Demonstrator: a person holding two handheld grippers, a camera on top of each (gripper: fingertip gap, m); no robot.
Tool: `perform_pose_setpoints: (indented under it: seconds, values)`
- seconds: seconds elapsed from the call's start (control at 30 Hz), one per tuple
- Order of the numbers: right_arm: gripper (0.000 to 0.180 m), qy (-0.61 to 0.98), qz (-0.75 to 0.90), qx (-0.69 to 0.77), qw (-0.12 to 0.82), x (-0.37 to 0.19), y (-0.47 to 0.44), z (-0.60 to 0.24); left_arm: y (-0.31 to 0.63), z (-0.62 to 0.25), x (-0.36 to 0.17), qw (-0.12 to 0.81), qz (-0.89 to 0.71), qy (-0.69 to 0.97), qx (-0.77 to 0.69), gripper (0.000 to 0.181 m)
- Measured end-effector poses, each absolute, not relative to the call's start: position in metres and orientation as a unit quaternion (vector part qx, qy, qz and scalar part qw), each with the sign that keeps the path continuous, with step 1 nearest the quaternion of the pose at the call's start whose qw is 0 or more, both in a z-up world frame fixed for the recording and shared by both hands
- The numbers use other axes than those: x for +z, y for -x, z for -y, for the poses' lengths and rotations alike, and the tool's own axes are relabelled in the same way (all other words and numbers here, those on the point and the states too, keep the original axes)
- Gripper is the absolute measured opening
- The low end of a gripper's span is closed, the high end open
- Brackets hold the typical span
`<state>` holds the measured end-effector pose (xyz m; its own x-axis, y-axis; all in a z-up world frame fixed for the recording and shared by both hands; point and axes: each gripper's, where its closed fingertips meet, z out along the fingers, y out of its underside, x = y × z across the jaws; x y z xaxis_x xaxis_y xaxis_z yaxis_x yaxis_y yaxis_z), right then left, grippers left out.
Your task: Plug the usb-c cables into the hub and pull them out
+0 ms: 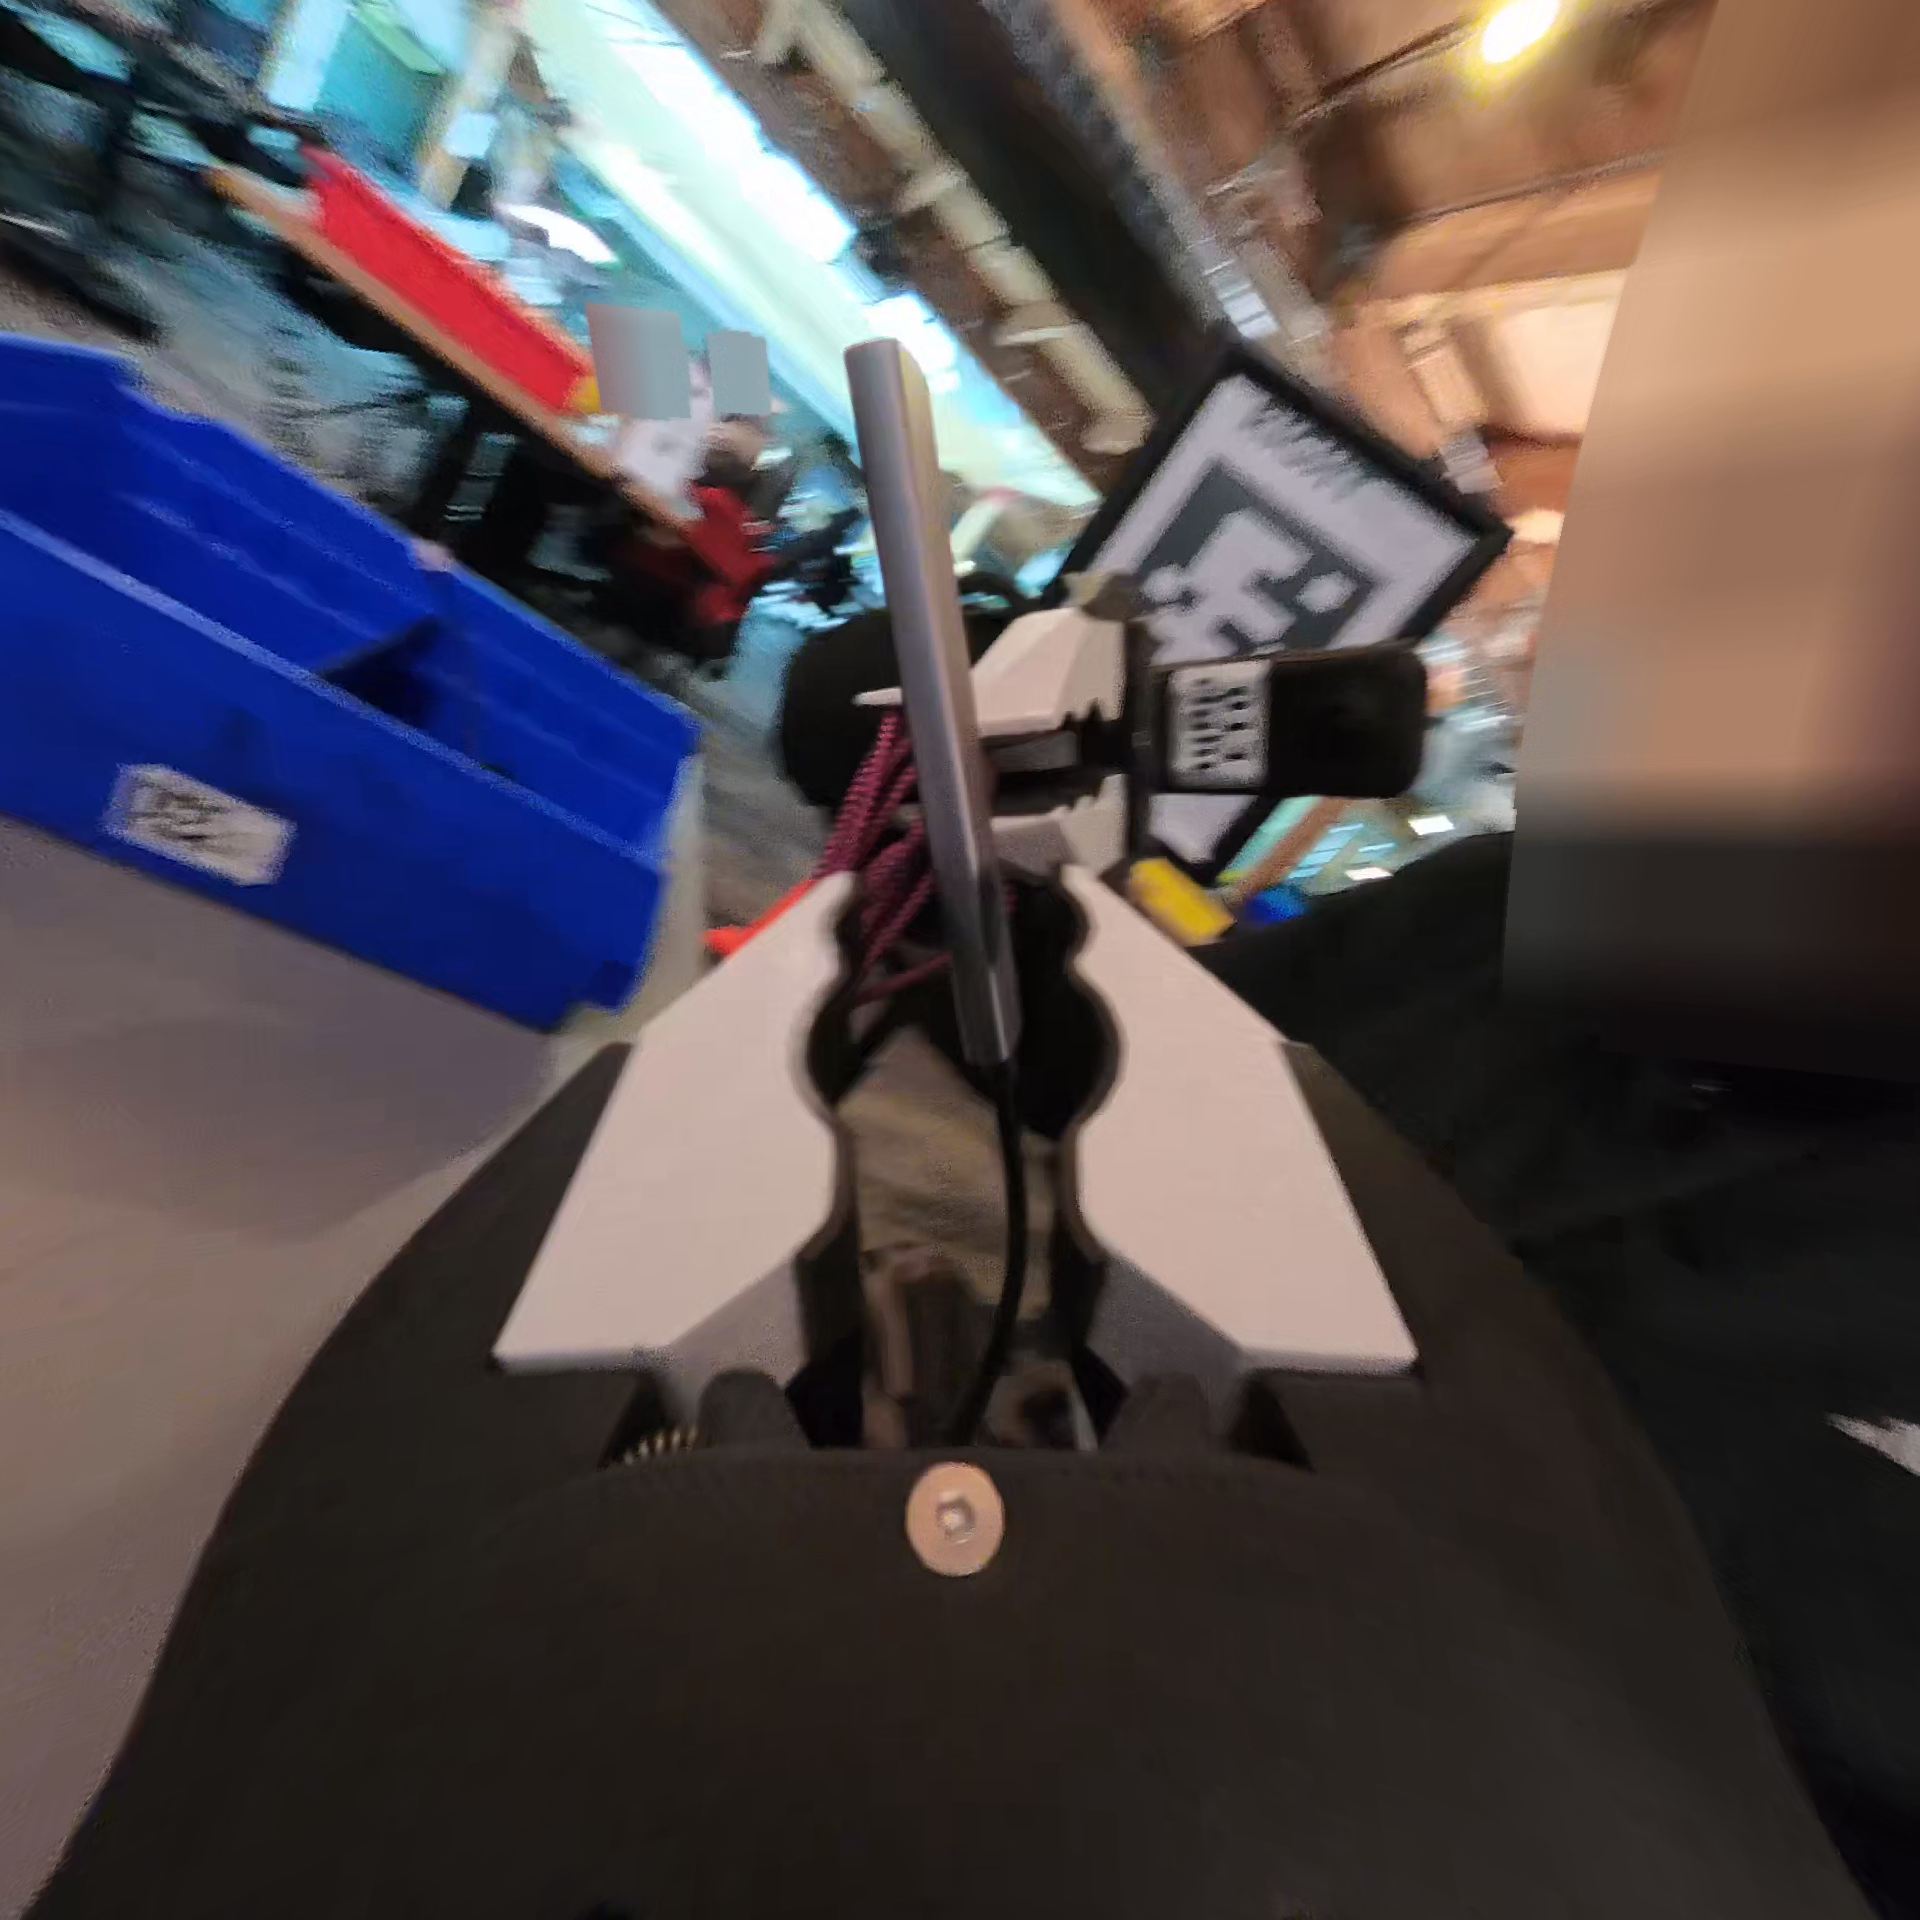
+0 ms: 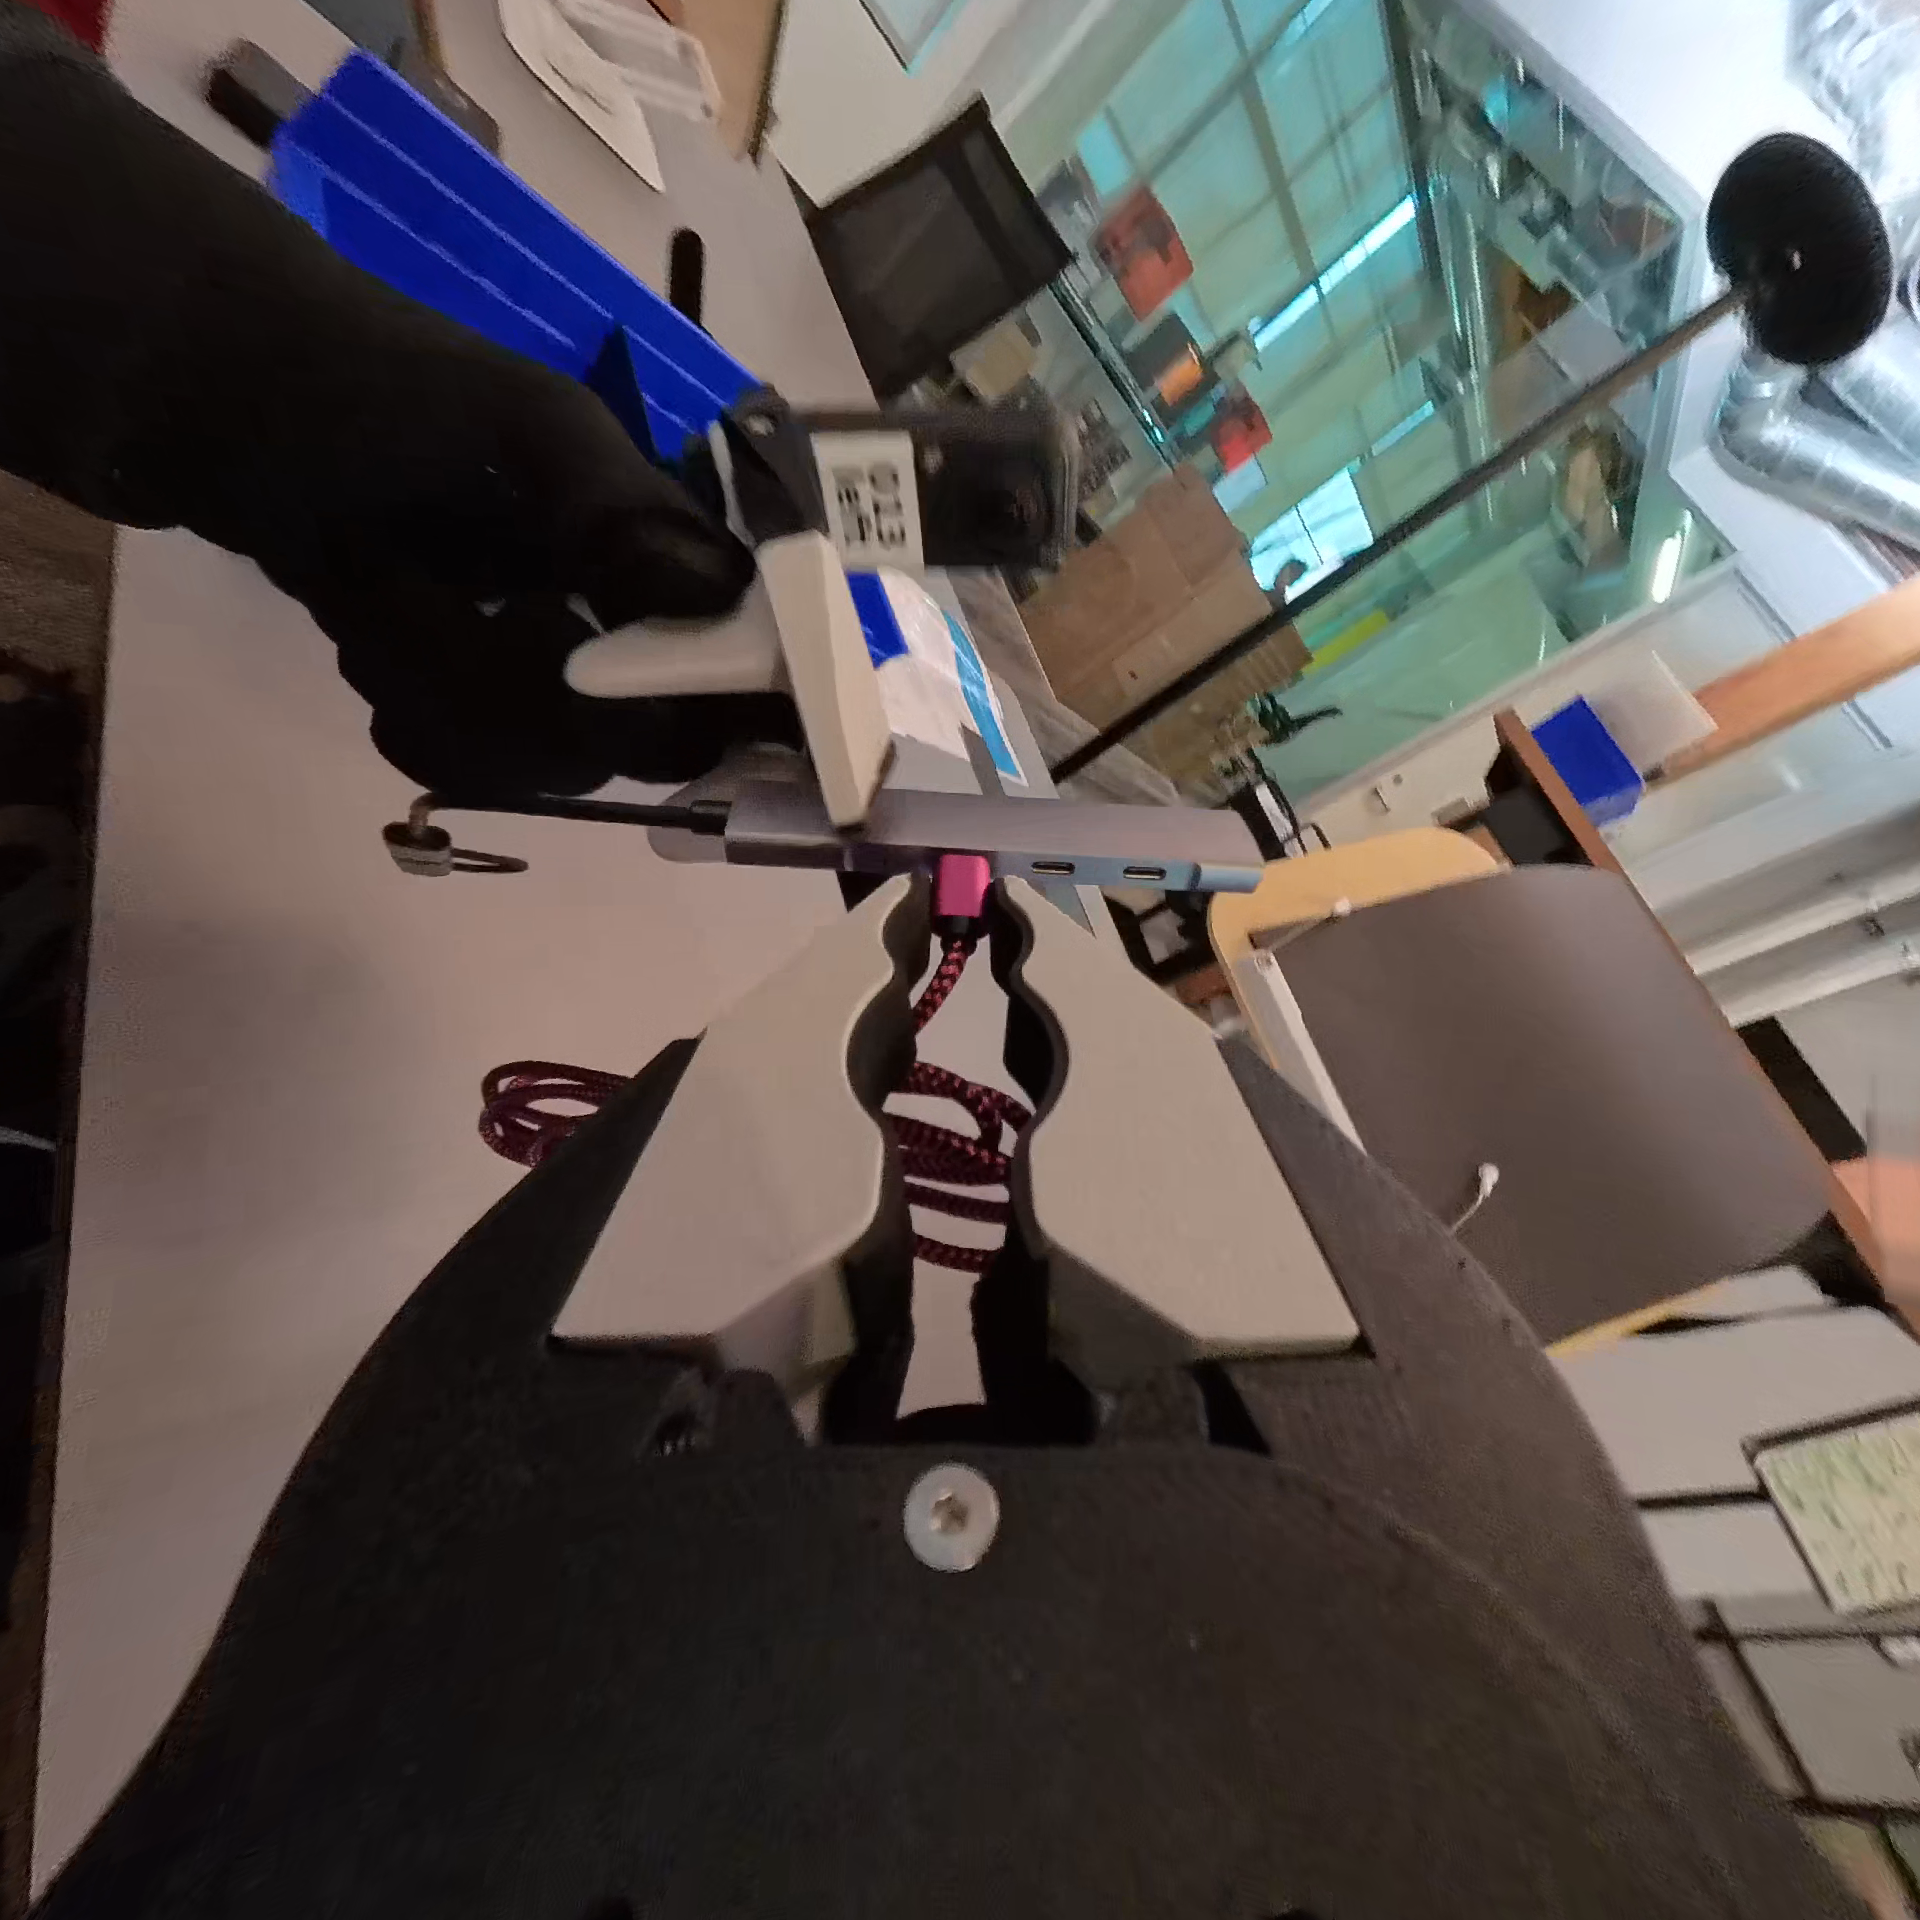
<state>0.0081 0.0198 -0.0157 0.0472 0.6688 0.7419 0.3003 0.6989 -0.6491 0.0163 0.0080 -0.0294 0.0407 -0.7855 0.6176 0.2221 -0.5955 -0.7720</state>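
A flat grey hub [image 2: 1091, 826] is held up in the air above the white table [image 2: 260, 935]. My left gripper [image 1: 961, 899] is shut on the hub [image 1: 920, 623], seen edge-on and blurred between its tips. One of its white fingers [image 2: 821, 665] lies over the hub's top. My right gripper [image 2: 956, 906] is shut on the pink plug [image 2: 958, 881] of a magenta braided cable [image 2: 956, 1143]. The plug sits in a port on the hub's side edge. Two ports [image 2: 1049, 868] beside it are empty. The cable's coil [image 2: 540, 1112] lies on the table. The hub's own black lead [image 2: 613, 808] trails left.
Blue bins [image 1: 312, 727] stand on the table to the left and show in the right wrist view [image 2: 499, 260]. A dark monitor [image 2: 935, 249] and a grey chair back [image 2: 1507, 1091] stand beyond the table. A black-gloved hand [image 2: 364, 468] holds the left gripper. People sit far off. Both grippers' tips are close together, under 4 cm apart.
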Motion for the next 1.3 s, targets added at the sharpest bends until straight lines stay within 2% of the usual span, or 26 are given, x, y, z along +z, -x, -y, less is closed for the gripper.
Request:
perform_pose_setpoints:
  seconds: [0.03,0.13,0.23,0.37,0.43,0.57,1.0,1.3]
  values:
    - [0.008,0.375,0.668,0.146,0.626,-0.017,-0.008,-0.024,-0.014,-0.017,-0.035,0.411,-0.233,0.642,-0.604,0.046]
    - [0.008,0.423,0.649,0.132,0.618,-0.022,-0.006,-0.037,-0.004,-0.035,-0.047,0.486,-0.26,0.716,-0.428,0.063]
    - [0.008,0.468,0.626,0.125,0.611,-0.028,-0.002,-0.043,0.003,-0.047,-0.061,0.506,-0.312,0.773,-0.22,0.067]
    - [0.008,0.507,0.588,0.108,0.621,-0.027,0.0,-0.049,0.007,-0.059,-0.067,0.501,-0.32,0.798,-0.099,0.044]
    - [0.009,0.513,0.577,0.092,0.629,-0.027,0.0,-0.049,0.004,-0.058,-0.065,0.502,-0.323,0.797,-0.098,0.026]
    - [0.009,0.502,0.576,0.073,0.641,-0.027,0.003,-0.044,0.006,-0.06,-0.069,0.492,-0.324,0.803,-0.093,0.02]
    - [0.009,0.462,0.589,0.089,0.657,-0.02,0.008,-0.038,-0.01,-0.049,-0.064,0.456,-0.257,0.784,-0.335,0.017]
    - [0.011,0.498,0.604,0.065,0.619,-0.032,0.005,-0.041,-0.017,-0.05,-0.073,0.444,-0.231,0.774,-0.388,0.016]
